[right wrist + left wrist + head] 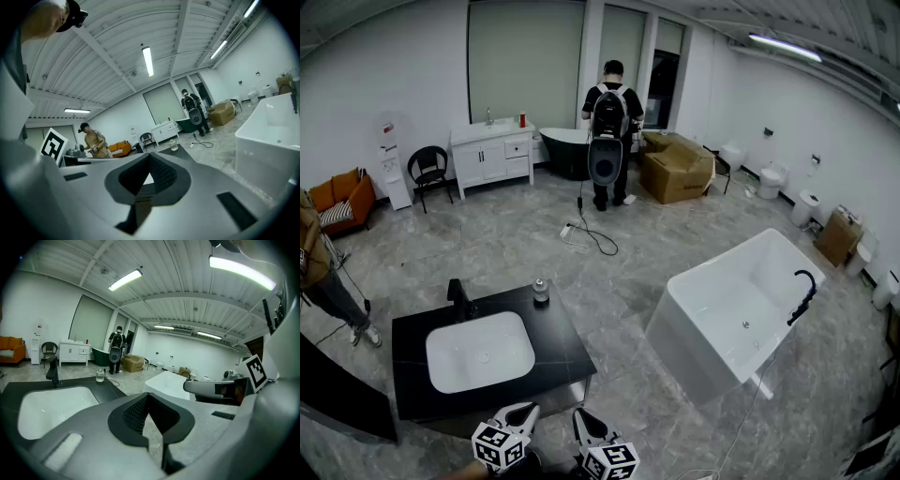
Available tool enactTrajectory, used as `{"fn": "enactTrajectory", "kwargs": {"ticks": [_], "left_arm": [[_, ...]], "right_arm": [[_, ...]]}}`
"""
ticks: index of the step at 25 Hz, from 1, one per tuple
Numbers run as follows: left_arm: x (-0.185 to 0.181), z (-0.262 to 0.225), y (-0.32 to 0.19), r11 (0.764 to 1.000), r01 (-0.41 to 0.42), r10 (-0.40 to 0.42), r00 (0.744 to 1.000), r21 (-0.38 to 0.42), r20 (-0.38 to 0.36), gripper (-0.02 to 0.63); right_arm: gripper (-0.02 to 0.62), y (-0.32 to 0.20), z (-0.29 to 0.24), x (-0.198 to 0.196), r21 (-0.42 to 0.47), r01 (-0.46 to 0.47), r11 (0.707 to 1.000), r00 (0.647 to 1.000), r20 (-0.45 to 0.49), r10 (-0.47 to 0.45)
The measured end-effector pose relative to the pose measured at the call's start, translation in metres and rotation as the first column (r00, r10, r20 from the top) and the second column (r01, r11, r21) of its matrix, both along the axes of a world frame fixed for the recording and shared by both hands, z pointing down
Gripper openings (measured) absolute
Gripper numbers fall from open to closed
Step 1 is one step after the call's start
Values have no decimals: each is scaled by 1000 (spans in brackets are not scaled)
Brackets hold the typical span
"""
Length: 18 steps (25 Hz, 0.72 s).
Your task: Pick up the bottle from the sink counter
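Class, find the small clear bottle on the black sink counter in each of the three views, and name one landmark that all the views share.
Head view: the bottle is left of centre, at the far edge of the black counter.
Left gripper view: the bottle is left of centre, beyond the basin.
Right gripper view: the bottle is just right of centre, small.
Shared landmark: the person with the backpack, standing beyond it.

No legible words or numbers anywhere, only square coded markers (500, 446) on left claw (523, 412), right claw (582, 419)
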State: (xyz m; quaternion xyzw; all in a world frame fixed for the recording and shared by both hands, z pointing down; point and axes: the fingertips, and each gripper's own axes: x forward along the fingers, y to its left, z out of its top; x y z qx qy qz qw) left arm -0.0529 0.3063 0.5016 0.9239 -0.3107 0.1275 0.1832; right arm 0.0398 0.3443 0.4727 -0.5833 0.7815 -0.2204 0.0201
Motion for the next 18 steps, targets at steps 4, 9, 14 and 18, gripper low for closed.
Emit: {"fn": "enactTrajectory", "kwargs": {"ticks": [4,9,14,18], "left_arm": [[-40,3,-7,999,29,-29,1000,-16,-7,0],[-67,6,-19,998,56,-57,998,-22,-22,0],[-72,-5,-22,1000,25,-25,999,-14,-31,0],[-83,-4,-30,1000,-5,5,999,-20,-44,0]], "right_arm": [[8,-9,3,-26,10,-14,1000,1000,-12,14],[8,-21,14,-42,11,-34,999,999,-15,35],[8,-28,14,-47,-29,-99,995,994,46,100],[8,-35,13,-60,-36,-128,991,991,32,129]]}}
